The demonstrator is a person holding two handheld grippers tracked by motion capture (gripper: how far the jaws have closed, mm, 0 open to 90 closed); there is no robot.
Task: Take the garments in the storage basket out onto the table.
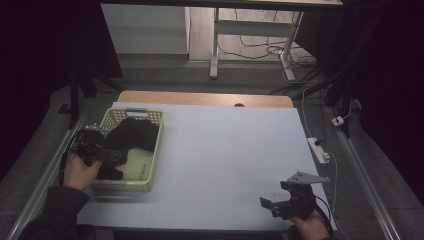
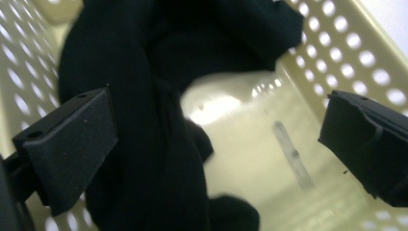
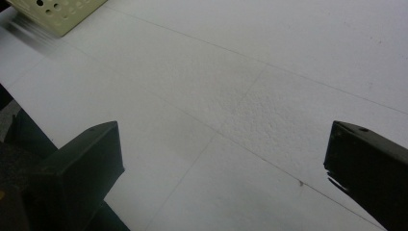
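Observation:
A pale yellow perforated basket (image 1: 155, 151) stands at the left of the white table, and its wall (image 2: 346, 53) fills the back of the left gripper view. Black cloth (image 1: 134, 134) lies bunched inside it, draped over the left half (image 2: 144, 120). My left gripper (image 1: 113, 157) reaches into the basket from its left side, open, its jaws spread above the cloth and the bare basket floor (image 2: 269, 159). My right gripper (image 1: 274, 204) hovers open over the bare table near the front right, holding nothing. A corner of the basket (image 3: 57, 14) shows far off in the right gripper view.
The white table top (image 1: 225, 150) stretches between the basket and the right gripper. A power strip (image 1: 318, 150) with cables lies beside the table's right edge. A desk frame (image 1: 250, 35) stands beyond the far edge.

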